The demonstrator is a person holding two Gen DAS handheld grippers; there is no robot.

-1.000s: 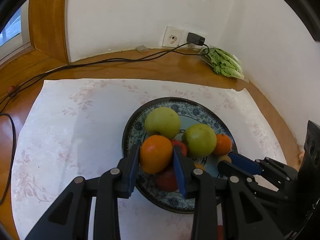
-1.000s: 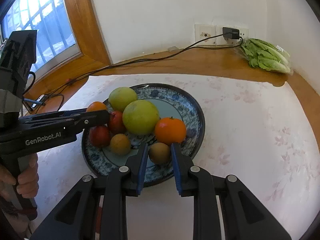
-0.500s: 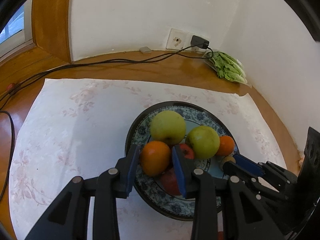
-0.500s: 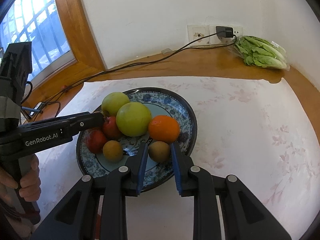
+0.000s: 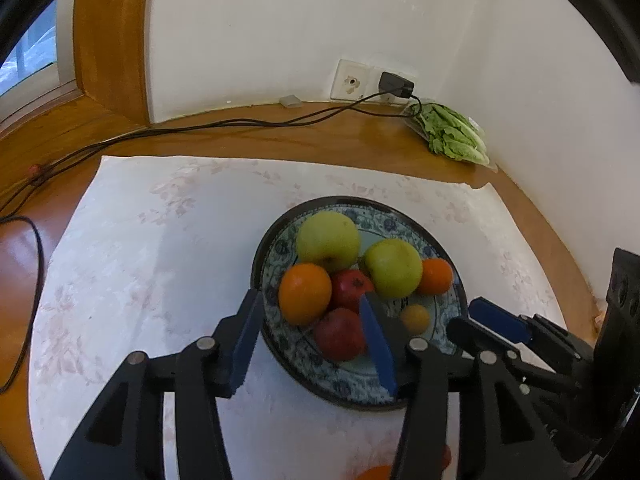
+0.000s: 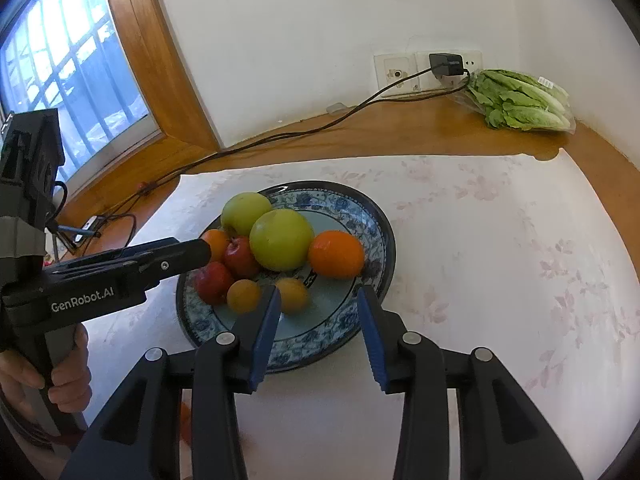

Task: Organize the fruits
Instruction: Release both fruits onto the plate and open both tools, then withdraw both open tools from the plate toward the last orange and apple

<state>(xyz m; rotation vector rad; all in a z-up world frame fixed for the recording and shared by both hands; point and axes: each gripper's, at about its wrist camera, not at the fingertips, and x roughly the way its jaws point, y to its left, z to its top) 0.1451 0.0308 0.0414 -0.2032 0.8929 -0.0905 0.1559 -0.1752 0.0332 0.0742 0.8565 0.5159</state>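
Fruits (image 6: 280,246) piled in blue patterned plate (image 6: 380,232) on worktop cloth. My left tongs (image 5: 310,344) just opened, orange (image 5: 305,294) loose between pads. My right tongs (image 6: 318,334) just opened at plate's near rim, gripping nothing.

Soft daylight enters from the window (image 6: 76,92) at the left, bright and slightly blown out. The wooden table (image 5: 280,140) beside the window carries pale glare. The fruit on the plate (image 6: 372,216) is sharp and evenly lit, with faint shadows. Both fisheye views bend straight lines and darken to black at the corners.
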